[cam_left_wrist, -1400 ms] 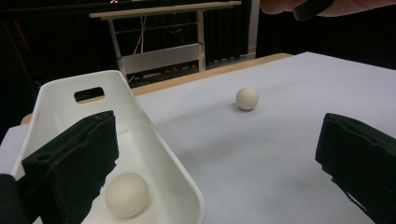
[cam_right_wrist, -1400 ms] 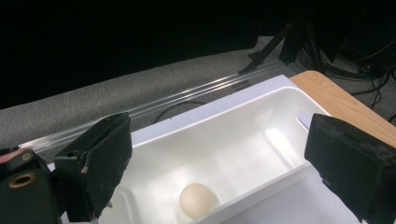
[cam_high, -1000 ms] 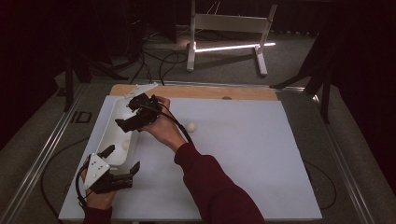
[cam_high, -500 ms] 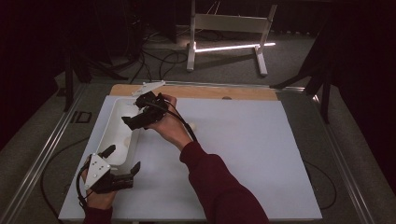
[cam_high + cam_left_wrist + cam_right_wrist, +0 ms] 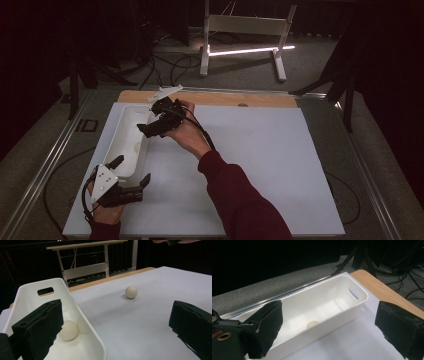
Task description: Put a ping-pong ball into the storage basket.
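My right gripper [image 5: 145, 129] hangs with its jaws spread, holding nothing, over the long white plastic bin with slotted handles [image 5: 352, 306] at the left edge of the white table sheet [image 5: 260, 165]. A smooth cream ball [image 5: 313, 324] lies on its floor, half hidden by the near wall. My left gripper [image 5: 131, 172] gapes empty by the bin's near end. A second cream ball [image 5: 131, 292] rests on the sheet, hidden behind my hand from above.

Dark room, grey carpet floor [image 5: 325, 70], white metal stand [image 5: 240, 25], light strip [image 5: 250, 50].
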{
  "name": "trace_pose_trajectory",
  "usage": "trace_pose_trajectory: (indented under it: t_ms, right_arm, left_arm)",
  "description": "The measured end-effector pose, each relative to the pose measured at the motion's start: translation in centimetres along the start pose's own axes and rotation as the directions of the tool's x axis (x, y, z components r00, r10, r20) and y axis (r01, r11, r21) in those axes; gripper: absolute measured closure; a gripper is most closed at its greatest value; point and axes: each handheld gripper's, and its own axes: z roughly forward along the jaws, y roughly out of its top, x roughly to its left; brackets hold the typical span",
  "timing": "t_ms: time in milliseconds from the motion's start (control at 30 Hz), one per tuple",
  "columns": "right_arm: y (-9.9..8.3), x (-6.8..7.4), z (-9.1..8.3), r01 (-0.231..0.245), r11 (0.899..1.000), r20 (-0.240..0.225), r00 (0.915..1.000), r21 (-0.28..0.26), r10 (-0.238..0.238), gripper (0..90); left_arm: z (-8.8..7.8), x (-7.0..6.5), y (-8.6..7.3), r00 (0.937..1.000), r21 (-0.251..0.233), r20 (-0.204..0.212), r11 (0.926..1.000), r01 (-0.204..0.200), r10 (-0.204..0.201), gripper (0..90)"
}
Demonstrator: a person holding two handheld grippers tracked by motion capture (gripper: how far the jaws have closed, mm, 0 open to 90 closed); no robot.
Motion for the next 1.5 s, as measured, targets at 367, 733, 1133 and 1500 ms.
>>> trace_pose_trajectory:
  t_ms: [367, 733, 1133, 1500]
  right_arm:
    - [-0.5, -1.0, -0.7, -0.01, 1.0, 0.015, 0.9998, 0.013, 0.01, 7.3]
    - [-0.8, -1.5, -0.9, -0.011, 1.0, 0.012, 0.9999, 0.023, 0.011, 7.5]
    - [-1.3, -2.4, -1.2, -0.023, 0.999, 0.035, 0.9992, 0.028, 0.022, 7.6]
    - [-1.7, -3.0, -1.3, -0.035, 0.999, 0.049, 0.9982, 0.031, 0.033, 7.6]
  left_arm:
    - [0.0, 0.0, 0.0, 1.0, 0.003, -0.002, 1.0, -0.002, 0.002, 0.2]
    - [-0.1, 0.1, 0.0, 1.0, 0.003, -0.005, 1.0, -0.001, 0.001, 0.2]
    - [-0.1, 0.1, 0.0, 1.0, 0.0, -0.006, 1.0, 0.0, 0.0, 0.2]
    - [-0.1, 0.1, 0.0, 1.0, -0.001, -0.006, 1.0, 0.0, 0.0, 0.2]
